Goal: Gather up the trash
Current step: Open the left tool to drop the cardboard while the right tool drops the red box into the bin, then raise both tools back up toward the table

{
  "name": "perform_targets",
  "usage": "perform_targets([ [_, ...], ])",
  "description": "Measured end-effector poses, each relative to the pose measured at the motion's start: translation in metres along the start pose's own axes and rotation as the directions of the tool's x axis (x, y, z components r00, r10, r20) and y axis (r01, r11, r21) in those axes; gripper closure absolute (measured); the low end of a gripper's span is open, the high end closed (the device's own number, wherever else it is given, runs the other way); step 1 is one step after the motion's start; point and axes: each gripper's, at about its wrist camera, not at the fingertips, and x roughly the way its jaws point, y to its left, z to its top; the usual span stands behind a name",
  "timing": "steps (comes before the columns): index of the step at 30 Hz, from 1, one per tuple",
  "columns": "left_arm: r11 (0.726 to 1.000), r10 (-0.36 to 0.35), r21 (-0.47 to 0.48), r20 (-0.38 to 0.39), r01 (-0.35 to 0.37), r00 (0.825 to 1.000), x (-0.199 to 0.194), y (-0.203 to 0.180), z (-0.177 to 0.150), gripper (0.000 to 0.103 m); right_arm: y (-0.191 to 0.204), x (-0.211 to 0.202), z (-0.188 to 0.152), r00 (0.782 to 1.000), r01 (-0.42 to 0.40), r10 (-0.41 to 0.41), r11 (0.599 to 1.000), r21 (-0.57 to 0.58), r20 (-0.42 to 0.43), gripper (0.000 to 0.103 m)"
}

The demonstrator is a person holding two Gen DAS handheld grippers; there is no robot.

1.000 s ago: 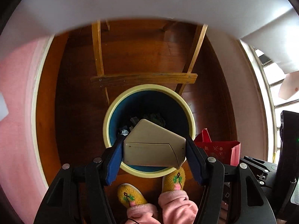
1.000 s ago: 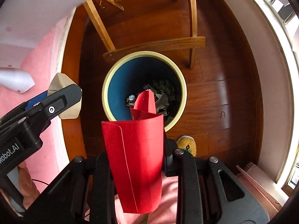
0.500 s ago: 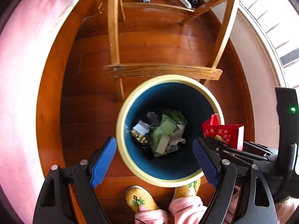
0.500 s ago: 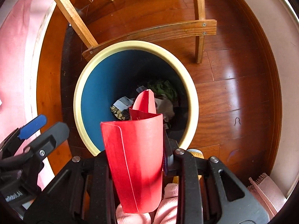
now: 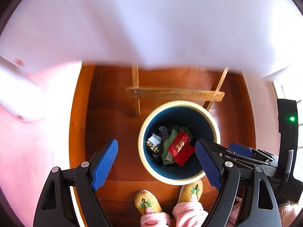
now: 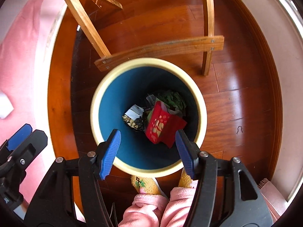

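A round bin with a cream rim (image 5: 151, 121) (image 6: 106, 79) and blue inside stands on the wood floor. A red envelope (image 5: 180, 147) (image 6: 161, 124) lies in it on top of green and printed wrappers (image 6: 133, 118). My left gripper (image 5: 157, 162) is open and empty, above and to the left of the bin. My right gripper (image 6: 148, 151) is open and empty over the bin's near rim. It also shows at the right edge of the left wrist view (image 5: 240, 151).
A wooden chair's legs and crossbar (image 5: 174, 94) (image 6: 161, 50) stand just behind the bin. A white tabletop (image 5: 151, 22) fills the upper left wrist view. Pink cloth (image 6: 22, 56) lies to the left. My yellow slippers (image 5: 147, 202) are at the bin's near side.
The left gripper dropped its beige envelope and opened. The right gripper then opened and the red envelope fell into the bin. The left gripper has pulled back and up.
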Motion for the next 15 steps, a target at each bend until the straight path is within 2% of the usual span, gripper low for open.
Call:
perform_targets([
  [8, 0.999, -0.021, 0.037, 0.097, 0.017, 0.995, -0.138, -0.01, 0.026, 0.018, 0.023, -0.111, -0.013, 0.997, -0.024, 0.024, 1.0, -0.008, 0.077, 0.046],
  [15, 0.992, -0.067, 0.121, 0.21, 0.042, 0.975, -0.259, -0.022, 0.049, 0.018, 0.054, -0.236, -0.036, 0.985, -0.05, 0.06, 0.997, -0.066, 0.164, 0.046],
])
